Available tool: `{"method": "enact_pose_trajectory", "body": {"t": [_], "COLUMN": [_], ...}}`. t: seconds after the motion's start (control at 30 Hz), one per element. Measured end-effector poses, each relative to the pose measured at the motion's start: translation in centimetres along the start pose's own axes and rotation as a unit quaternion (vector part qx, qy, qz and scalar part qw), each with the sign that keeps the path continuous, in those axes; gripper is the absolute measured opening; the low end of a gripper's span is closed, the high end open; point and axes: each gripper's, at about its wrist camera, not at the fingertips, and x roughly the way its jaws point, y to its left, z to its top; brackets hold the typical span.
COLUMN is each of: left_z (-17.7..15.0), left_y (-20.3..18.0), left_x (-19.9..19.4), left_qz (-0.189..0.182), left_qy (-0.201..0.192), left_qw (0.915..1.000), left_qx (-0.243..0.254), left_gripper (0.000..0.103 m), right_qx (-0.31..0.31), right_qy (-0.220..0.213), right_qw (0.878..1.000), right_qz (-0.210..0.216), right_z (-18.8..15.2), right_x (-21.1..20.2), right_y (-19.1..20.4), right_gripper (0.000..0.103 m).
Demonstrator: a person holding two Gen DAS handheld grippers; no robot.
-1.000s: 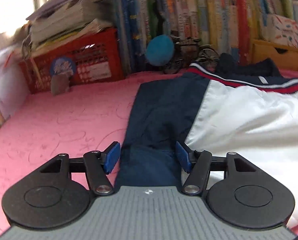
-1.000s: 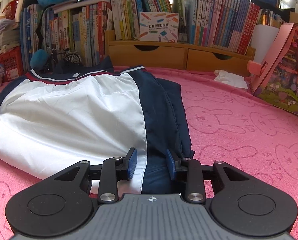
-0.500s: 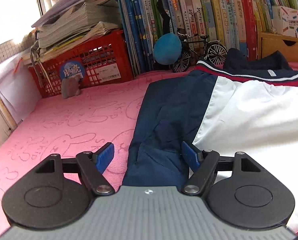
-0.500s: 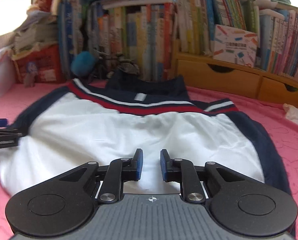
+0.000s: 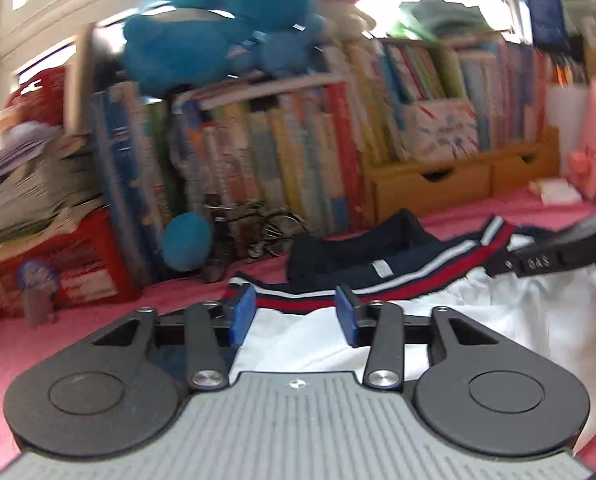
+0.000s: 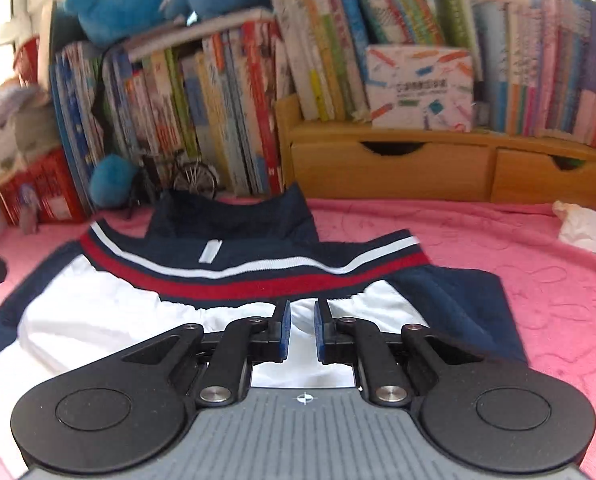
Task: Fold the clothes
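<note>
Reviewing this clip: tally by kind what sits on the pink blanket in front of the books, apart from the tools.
Jacket: 1
Blue ball: 1
Toy bicycle: 1
Crumpled white paper: 1
Small grey figure: 1
Total: 5

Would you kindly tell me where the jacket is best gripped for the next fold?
Probably the jacket at its red and white striped band, one end per tongs, coming from the near side: that band runs straight across, raised and firm.
</note>
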Motion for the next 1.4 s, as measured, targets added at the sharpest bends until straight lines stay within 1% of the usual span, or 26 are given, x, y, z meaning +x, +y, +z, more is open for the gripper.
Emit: {"method": "enact_pose_trajectory", "body": {"t": [0.07,0.1,0.13,0.2,0.23,0.27,0.33,0.37,0.4,0.47,0.53,0.6,0.63,0.67,0.7,0.8,0.87,0.9,0.93,0.97,1.0,1.07,1.17,1.27,1.33,1.4], "left_z": [-0.5,-0.9,-1.6,-3.3,-3.6,-3.7,-3.9,-3.9,-3.9,-3.8,-3.8,-3.6,-3.6,-3.6,-3.6,-3.5,-3.5,-3.5,-3.5,-3.5,-3.5,-3.5,-3.5,-3.5,-3.4,-3.4], "left_y": [-0.3,-0.1,0.8,3.4,4.0,4.2,3.4,2.9,2.5,2.1,2.2,2.6,2.7,2.7,2.7,2.6,2.7,2.8,2.9,3.0,3.1,3.3,3.1,3.0,3.1,3.4], "left_x": [4.3,6.4,7.7,9.0,9.0,9.0,9.0,8.9,9.0,9.1,9.2,9.2,9.2,9.2,9.2,9.1,9.2,9.1,9.1,9.1,9.1,9.1,9.2,9.2,9.1,9.0], "left_qz": [0.020,0.035,0.043,0.042,0.038,0.038,0.052,0.062,0.068,0.075,0.074,0.069,0.067,0.066,0.064,0.062,0.060,0.058,0.056,0.053,0.050,0.047,0.050,0.054,0.053,0.058], "left_qy": [0.047,0.069,0.077,0.070,0.070,0.070,0.069,0.069,0.069,0.069,0.069,0.070,0.070,0.070,0.070,0.070,0.071,0.071,0.071,0.071,0.071,0.072,0.071,0.071,0.071,0.070], "left_qw": [0.9981,0.9959,0.9955,0.9965,0.9962,0.9960,0.9960,0.9957,0.9952,0.9945,0.9947,0.9951,0.9953,0.9954,0.9954,0.9956,0.9957,0.9958,0.9959,0.9960,0.9960,0.9960,0.9960,0.9959,0.9959,0.9953], "left_qx": [0.034,0.046,0.036,-0.020,-0.035,-0.041,-0.020,-0.005,0.007,0.020,0.018,0.010,0.008,0.007,0.006,0.004,0.000,-0.004,-0.008,-0.012,-0.017,-0.024,-0.019,-0.015,-0.020,-0.034], "left_gripper": [0.022,0.022,0.024,0.036,0.036,0.037,0.037,0.037,0.037,0.037,0.037,0.037,0.037,0.037,0.038,0.038,0.038,0.038,0.038,0.038,0.038,0.038,0.038,0.038,0.040,0.051], "right_qx": [-0.014,-0.020,-0.026,-0.030,-0.026,-0.016,0.021,0.044,0.059,0.069,0.032,-0.012,-0.035,-0.055,-0.058,0.005,0.010,-0.014,-0.034,-0.039,-0.027,0.011,0.044,0.051,0.049,0.044], "right_qy": [0.006,0.009,0.007,-0.002,-0.006,-0.006,-0.004,-0.012,-0.024,-0.045,-0.027,0.000,0.013,0.021,0.023,0.020,0.003,-0.014,-0.033,-0.052,-0.067,-0.070,-0.044,0.002,0.001,-0.008], "right_qw": [1.000,1.000,1.000,0.999,0.998,0.997,0.991,0.990,0.992,0.996,0.998,0.995,0.994,0.995,0.997,0.999,1.000,0.999,0.997,0.996,0.995,0.997,0.998,0.998,0.999,0.999], "right_qz": [0.000,-0.001,-0.005,-0.030,-0.052,-0.079,-0.132,-0.135,-0.112,-0.029,0.040,0.098,0.102,0.075,0.054,0.047,-0.005,-0.041,-0.061,-0.067,-0.061,-0.019,0.027,0.020,0.003,-0.010], "right_z": [0.6,0.9,1.2,1.8,1.9,2.0,2.1,2.0,1.8,1.4,0.9,0.4,0.1,-0.1,-0.2,0.3,0.7,0.3,-0.1,-0.7,-1.4,-3.4,-7.5,-10.7,-11.8,-12.5], "right_x": [1.0,1.6,1.8,2.0,2.3,2.6,3.0,2.6,1.8,0.0,-0.2,0.0,0.5,1.5,2.7,5.1,4.2,2.9,1.6,-0.1,-2.0,-5.4,-9.1,-10.0,-9.8,-9.5], "right_y": [0.3,0.5,0.3,-0.8,-1.7,-2.7,-4.5,-4.9,-4.6,-3.3,-1.2,0.9,1.5,1.3,0.3,-3.5,-2.5,-0.8,0.9,2.3,3.5,5.2,8.0,10.6,11.5,12.0], "right_gripper": [0.013,0.013,0.013,0.013,0.013,0.011,0.018,0.018,0.018,0.018,0.017,0.017,0.017,0.016,0.001,0.000,0.001,0.009,0.014,0.031,0.042,0.042,0.041,0.038,0.038,0.038]}}
